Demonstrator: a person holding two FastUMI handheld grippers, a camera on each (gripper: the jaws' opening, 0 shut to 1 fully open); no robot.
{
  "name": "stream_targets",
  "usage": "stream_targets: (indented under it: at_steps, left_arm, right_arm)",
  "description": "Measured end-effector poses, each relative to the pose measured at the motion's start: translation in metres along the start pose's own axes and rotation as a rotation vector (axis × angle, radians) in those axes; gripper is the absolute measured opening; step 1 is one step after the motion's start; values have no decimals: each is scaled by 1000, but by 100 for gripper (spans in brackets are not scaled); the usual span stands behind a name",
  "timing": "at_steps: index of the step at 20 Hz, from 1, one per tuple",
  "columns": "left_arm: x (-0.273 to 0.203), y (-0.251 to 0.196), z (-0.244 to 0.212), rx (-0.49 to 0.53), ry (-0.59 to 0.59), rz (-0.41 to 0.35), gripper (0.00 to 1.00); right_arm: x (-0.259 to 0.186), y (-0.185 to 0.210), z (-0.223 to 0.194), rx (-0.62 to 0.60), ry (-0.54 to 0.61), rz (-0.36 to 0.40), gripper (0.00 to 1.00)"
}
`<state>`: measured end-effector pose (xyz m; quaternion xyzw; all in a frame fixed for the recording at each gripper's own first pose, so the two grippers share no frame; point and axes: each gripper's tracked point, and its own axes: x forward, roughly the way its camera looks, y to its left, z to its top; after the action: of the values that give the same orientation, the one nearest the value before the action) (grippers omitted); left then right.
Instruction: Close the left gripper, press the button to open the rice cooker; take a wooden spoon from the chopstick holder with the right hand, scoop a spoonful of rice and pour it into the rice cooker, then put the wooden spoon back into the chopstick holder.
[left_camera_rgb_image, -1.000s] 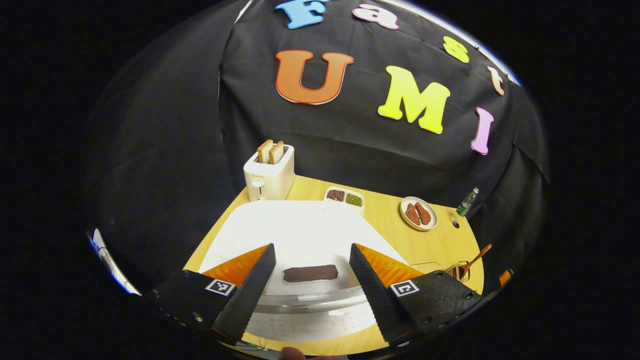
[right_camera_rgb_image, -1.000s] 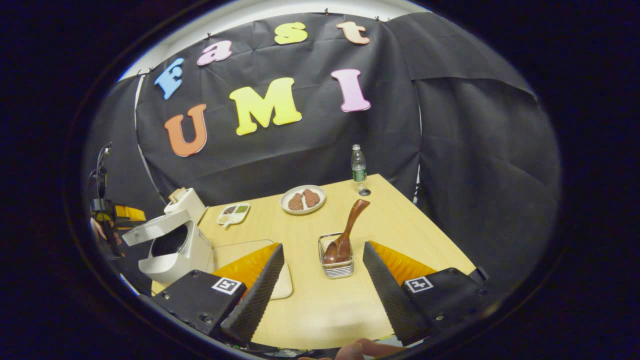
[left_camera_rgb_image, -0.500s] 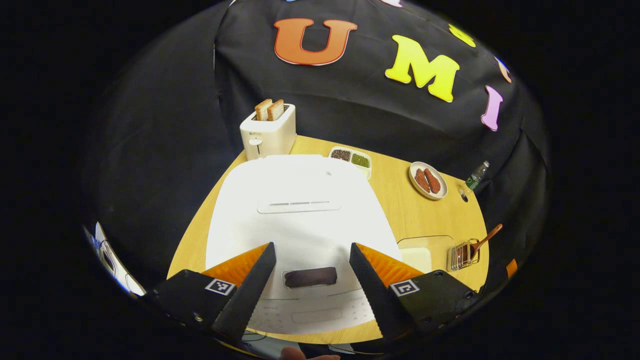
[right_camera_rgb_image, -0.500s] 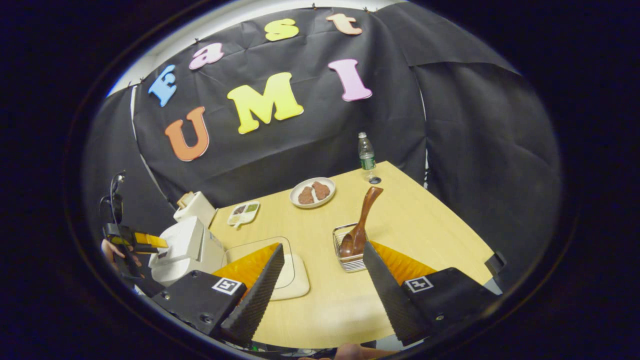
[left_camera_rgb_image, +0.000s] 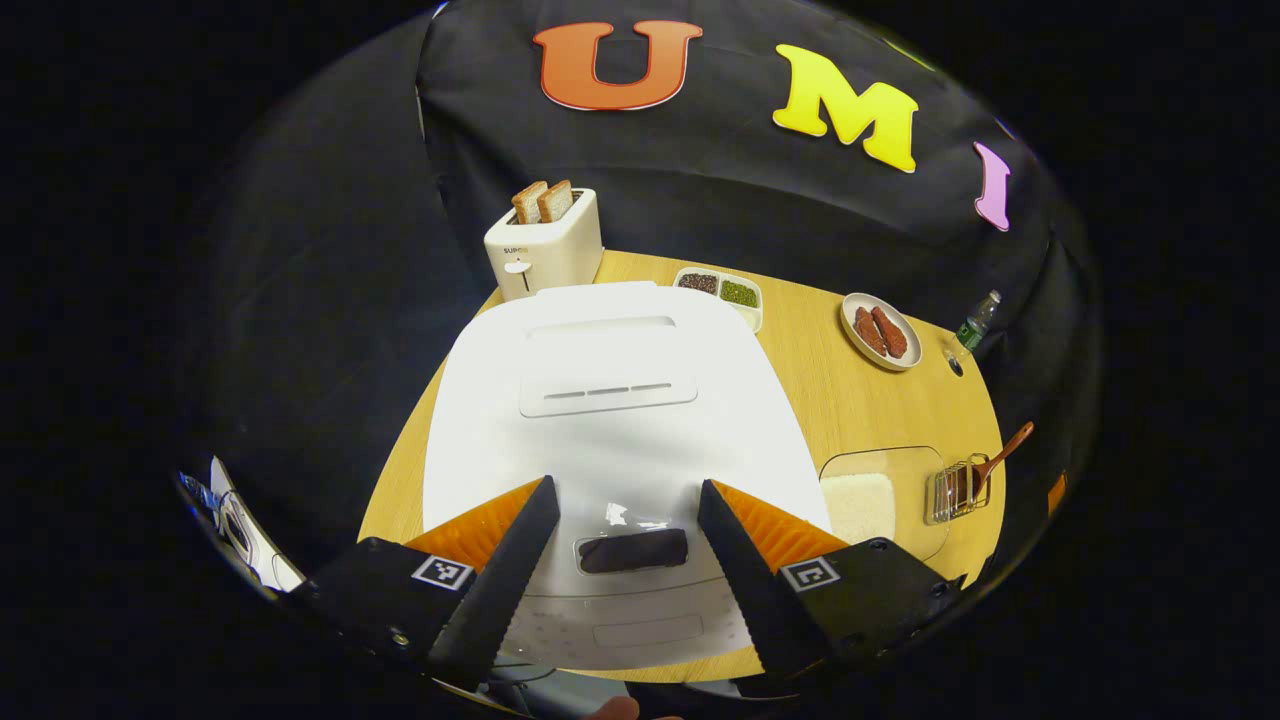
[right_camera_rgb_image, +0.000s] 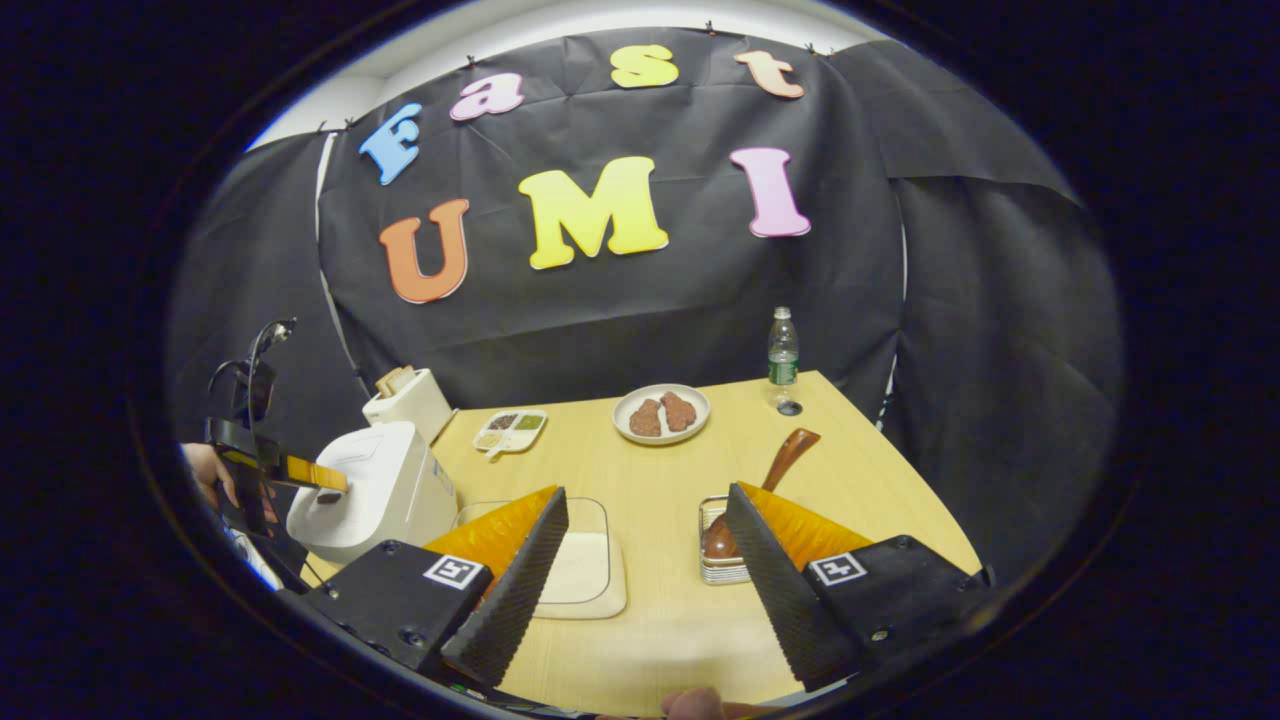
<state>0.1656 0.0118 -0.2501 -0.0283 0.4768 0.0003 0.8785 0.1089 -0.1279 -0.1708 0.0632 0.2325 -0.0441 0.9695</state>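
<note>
A: L tongs?

B: left gripper (left_camera_rgb_image: 625, 487) has its fingers wide apart, nothing between them; task wants them together before the press, so that's not yet done.

A: Where's the target?

B: rice cooker (left_camera_rgb_image: 610, 420) lies right under it, lid down; the dark oblong at the lid's front edge, prob. the button (left_camera_rgb_image: 633, 551), sits at 12 o'clock, between the two fingers, long axis running 9-to-3 across the gap; can't tell if the fingers touch the lid.

A: R side?

B: right gripper (right_camera_rgb_image: 646, 492) also spread, empty, above the table (right_camera_rgb_image: 650, 630); wooden spoon (right_camera_rgb_image: 785, 458) at approx. 1 o'clock from it, bowl end down in the chopstick holder (right_camera_rgb_image: 722, 572), handle leaning up toward 1-2 o'clock; the holder is partly behind the R finger; R is clearly the nearer hand for it.

A: Rice?

B: clear tray (right_camera_rgb_image: 600, 580) with a flat white layer of rice, at 11-12 o'clock from the R tongs, between cooker and holder.

A: Other dishes?

B: toaster (left_camera_rgb_image: 545, 245) w/ two bread slices at 12 behind the cooker; divided dish (left_camera_rgb_image: 722, 290) w/ dark and green grains at 1; plate (left_camera_rgb_image: 880, 332) w/ brown pieces and a bottle (left_camera_rgb_image: 975, 322) farther toward 2.

A: So next?

B: my guess: shut the L fingers, push straight down on that oblong.
</note>
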Motion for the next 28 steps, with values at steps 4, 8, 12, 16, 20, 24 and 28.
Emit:
stream_targets:
  at_steps: [4, 8, 12, 16, 20, 24, 28]
  left_arm:
    - [0, -1, 4, -25, -58, 18, 96]
    - [2, 0, 9, -32, -98, 70, 96]
    - [-3, -1, 17, -61, -160, 85, 94]
    - [-38, -4, 38, -25, -305, 88, 94]
    - [-101, -17, 51, -29, -492, 29, 93]
    - [-185, -24, 46, -37, -645, -37, 93]
    - [-260, -24, 31, -31, -794, -77, 93]
  right_arm:
    - [22, 4, 8, -23, 2, 73, 100]
    - [37, -6, 34, -57, -36, 102, 100]
    - [39, -15, 42, -89, -61, 124, 100]
    - [14, -12, 45, -71, -92, 102, 100]
    - [-31, 8, 54, -71, -166, 89, 100]
    - [-89, 40, 65, -98, -261, 99, 100]
    - [-144, 69, 71, -112, -346, 104, 99]
